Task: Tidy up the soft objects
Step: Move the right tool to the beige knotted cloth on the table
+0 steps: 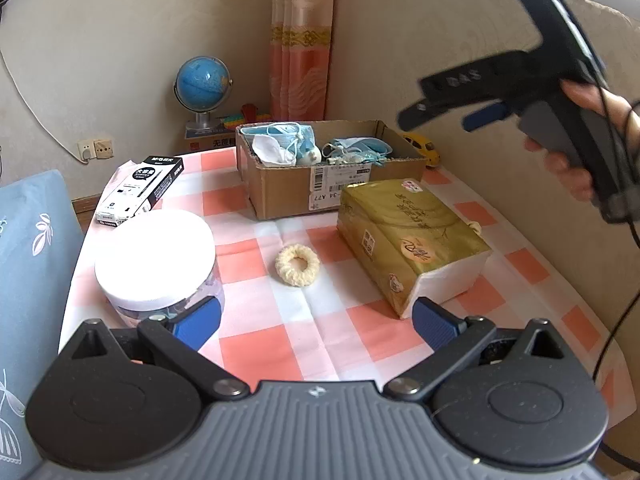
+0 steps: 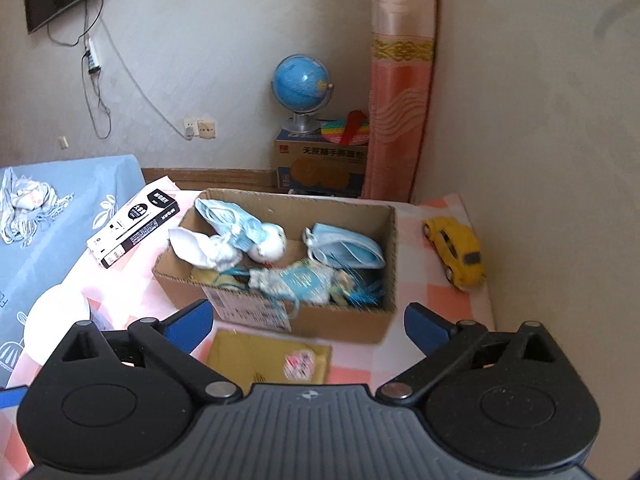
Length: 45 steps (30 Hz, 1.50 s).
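A cream fluffy hair scrunchie (image 1: 297, 265) lies on the checked tablecloth (image 1: 264, 344), in front of my open, empty left gripper (image 1: 316, 322). A cardboard box (image 1: 280, 188) at the back holds blue face masks (image 1: 360, 146), a white mask (image 1: 270, 151) and other soft items. In the right wrist view the box (image 2: 344, 326) with masks (image 2: 346, 248) sits just ahead of my open, empty right gripper (image 2: 308, 322). The right gripper also shows in the left wrist view (image 1: 444, 116), held in the air to the right of the box.
A gold tissue pack (image 1: 408, 240) lies right of the scrunchie. A clear jar with a white lid (image 1: 156, 256) stands left. A black-and-white carton (image 1: 140, 190) lies behind it. A yellow toy car (image 2: 456, 252) sits by the wall. A globe (image 2: 302, 84) stands beyond the table.
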Available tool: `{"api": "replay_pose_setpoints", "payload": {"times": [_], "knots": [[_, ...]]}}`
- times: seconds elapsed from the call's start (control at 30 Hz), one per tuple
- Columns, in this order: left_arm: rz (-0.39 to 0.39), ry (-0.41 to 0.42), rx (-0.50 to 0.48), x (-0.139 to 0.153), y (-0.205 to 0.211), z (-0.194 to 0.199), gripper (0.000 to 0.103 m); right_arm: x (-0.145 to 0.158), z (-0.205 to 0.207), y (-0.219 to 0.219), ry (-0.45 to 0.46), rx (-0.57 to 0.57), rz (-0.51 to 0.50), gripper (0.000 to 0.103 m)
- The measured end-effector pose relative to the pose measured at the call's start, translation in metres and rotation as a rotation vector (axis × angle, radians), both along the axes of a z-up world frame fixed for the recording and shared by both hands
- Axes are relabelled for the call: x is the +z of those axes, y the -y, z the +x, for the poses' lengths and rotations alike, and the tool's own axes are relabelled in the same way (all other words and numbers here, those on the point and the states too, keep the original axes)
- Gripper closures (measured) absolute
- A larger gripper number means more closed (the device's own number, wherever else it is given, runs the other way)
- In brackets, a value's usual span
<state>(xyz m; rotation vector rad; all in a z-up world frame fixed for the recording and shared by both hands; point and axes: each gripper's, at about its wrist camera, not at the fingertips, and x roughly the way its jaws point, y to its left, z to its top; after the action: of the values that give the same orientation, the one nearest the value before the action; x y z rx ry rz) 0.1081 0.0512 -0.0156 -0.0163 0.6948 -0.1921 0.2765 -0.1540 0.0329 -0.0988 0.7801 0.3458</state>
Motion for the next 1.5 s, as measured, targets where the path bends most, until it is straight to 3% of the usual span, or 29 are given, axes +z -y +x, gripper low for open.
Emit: {"api": "replay_pose_setpoints", "payload": {"times": [0.37, 0.47, 0.73, 1.1, 1.5], "knots": [[0.017, -0.009, -0.026, 0.001, 0.015, -0.002, 0.001, -0.029, -0.02, 0.057, -0.093, -0.154, 0.048, 0.001], [0.022, -0.016, -0.028, 0.0, 0.019, -0.001, 0.001, -0.041, -0.016, 0.066, -0.142, -0.183, 0.048, 0.009], [0.033, -0.041, -0.03, -0.005, 0.023, 0.002, 0.001, -0.07, -0.001, 0.066, -0.262, -0.202, 0.043, 0.042], [0.033, -0.06, -0.028, -0.01, 0.023, 0.006, 0.001, -0.091, 0.011, 0.056, -0.292, -0.214, 0.001, 0.042], [0.031, -0.056, -0.04, -0.01, 0.025, 0.004, 0.001, -0.097, -0.023, 0.082, -0.282, -0.243, -0.07, 0.042]]}}
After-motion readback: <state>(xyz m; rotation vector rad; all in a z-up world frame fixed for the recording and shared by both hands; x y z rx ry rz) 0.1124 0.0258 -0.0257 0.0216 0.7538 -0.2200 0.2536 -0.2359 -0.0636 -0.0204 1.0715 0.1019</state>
